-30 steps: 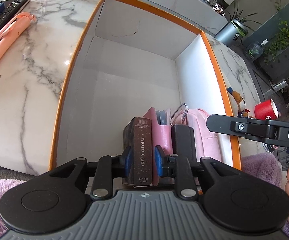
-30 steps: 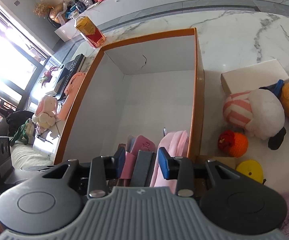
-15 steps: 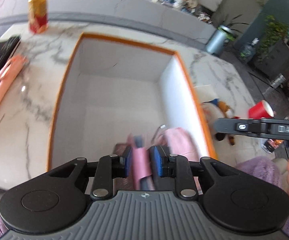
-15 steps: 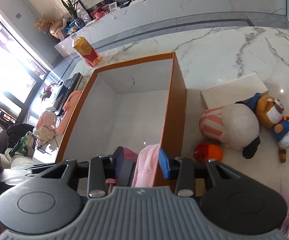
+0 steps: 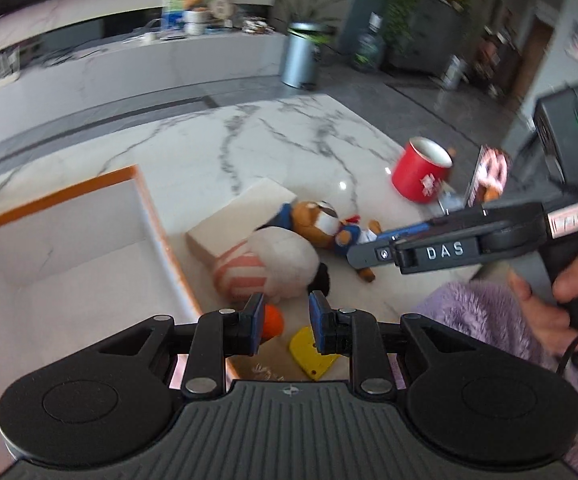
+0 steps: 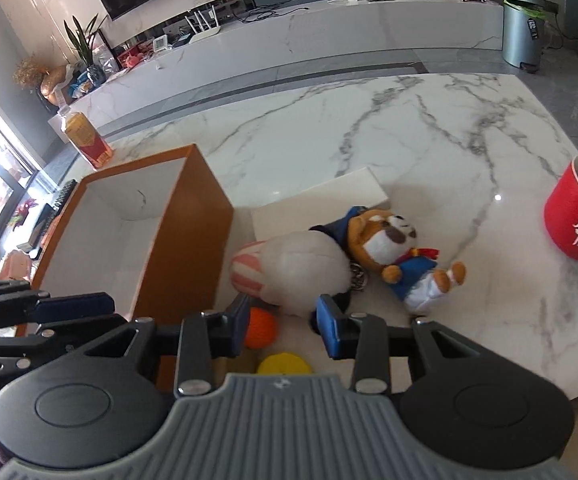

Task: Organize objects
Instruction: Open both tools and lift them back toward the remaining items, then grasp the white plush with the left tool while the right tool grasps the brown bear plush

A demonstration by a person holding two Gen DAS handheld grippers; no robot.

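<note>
Both claws empty, narrowly parted, left claw [image 5: 285, 322] just opening; right claw [image 6: 283, 326] over the soft, light round plush [image 6: 305, 266] mid-frame — pinch its squashy middle.

Glossy marble table [image 6: 429, 152], fuzzy plush bear [image 6: 393, 252], glazed red mug [image 6: 577, 220].

Plush toys [image 6: 301, 264] lie right of the box [image 6: 193, 240], apparently touching.

Plush toys [image 6: 393, 256] lying beside orange-rimmed box [image 6: 193, 240]
</note>
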